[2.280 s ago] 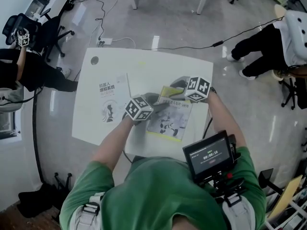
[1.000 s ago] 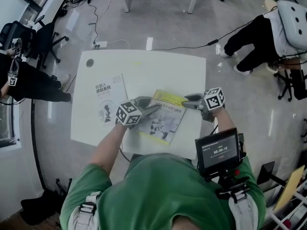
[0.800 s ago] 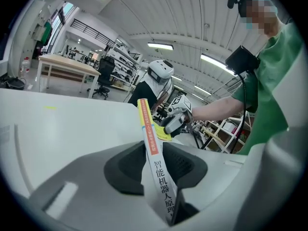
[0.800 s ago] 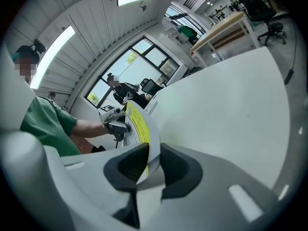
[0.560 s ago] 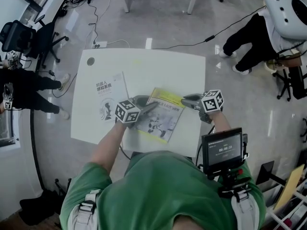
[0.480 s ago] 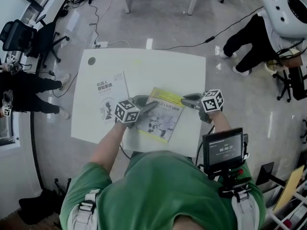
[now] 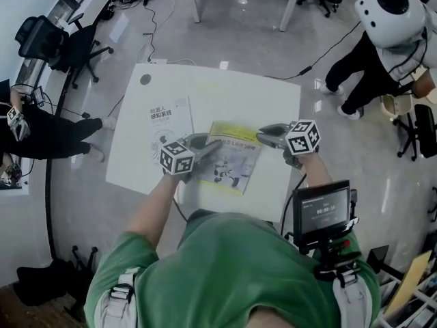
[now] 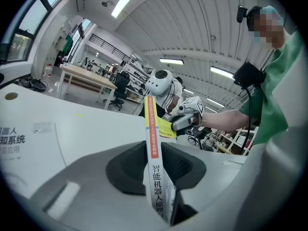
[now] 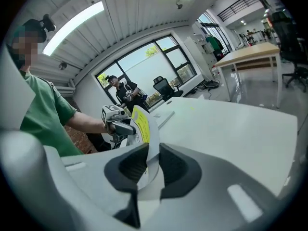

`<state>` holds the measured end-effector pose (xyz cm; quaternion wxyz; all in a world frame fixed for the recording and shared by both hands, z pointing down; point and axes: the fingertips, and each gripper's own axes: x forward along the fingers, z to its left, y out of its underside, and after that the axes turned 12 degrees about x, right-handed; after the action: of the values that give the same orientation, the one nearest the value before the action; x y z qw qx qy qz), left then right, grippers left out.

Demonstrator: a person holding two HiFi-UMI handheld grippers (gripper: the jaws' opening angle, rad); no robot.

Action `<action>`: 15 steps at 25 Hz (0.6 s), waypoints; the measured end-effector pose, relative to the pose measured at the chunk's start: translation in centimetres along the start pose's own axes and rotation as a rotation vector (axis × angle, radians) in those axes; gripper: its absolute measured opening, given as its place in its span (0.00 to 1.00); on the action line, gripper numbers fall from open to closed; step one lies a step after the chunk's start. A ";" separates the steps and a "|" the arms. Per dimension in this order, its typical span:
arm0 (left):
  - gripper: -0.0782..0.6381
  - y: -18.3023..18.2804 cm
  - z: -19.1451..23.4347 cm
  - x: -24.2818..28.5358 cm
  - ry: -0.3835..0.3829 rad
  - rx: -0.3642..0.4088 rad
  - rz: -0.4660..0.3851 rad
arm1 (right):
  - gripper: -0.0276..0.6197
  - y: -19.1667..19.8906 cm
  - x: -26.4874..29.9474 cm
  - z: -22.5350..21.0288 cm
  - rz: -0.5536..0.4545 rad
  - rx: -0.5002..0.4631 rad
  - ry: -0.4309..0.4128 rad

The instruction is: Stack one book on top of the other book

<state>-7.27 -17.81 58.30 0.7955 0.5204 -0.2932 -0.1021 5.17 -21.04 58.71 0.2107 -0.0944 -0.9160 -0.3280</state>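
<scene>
Yellow book [image 7: 229,159] sits between both grippers over the near-middle of the white surface [image 7: 232,94], cover up, apparently just clear of the top, though the head view doesn't settle that. White book [image 7: 167,123] lies flat just beside it on the left, near the left gripper [image 7: 209,147]. Step in hand looks like the two-handed lift and carry onto the white book. To do it well: raise both ends together so the book stays level, keep it clear of the white book's edge on the way across, travel left, square spine to spine, set it down flat, then let go with both sides at once. Left gripper's jaws have just been closing and are clamped on the yellow book's spine edge; its own view shows the spine upright between the pads, held tight with no gap. Right gripper [image 7: 263,132] jaws have just been closing too and pinch the opposite edge; in its view the cover and pages curve between the pads, so that hold looks thinner and floppier. Risk, as I judge it: the right side sags or slips if lifted faster than the left. Neither gripper touches the white book.
</scene>
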 end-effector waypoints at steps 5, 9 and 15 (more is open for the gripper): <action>0.23 0.5 1.0 -3.9 -0.061 0.001 -0.067 | 0.14 -1.9 3.0 2.6 0.009 -0.100 -0.010; 0.22 1.0 0.9 -6.6 -0.110 0.000 -0.108 | 0.14 -2.6 4.7 4.7 0.025 -0.170 -0.031; 0.22 0.7 0.3 -10.1 -0.187 0.009 -0.154 | 0.14 -4.0 6.2 8.0 0.033 -0.244 -0.080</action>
<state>-15.65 -13.00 55.39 0.7520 0.5332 -0.3259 -0.2096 -4.17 -18.72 53.65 0.1665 -0.1473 -0.8753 -0.4294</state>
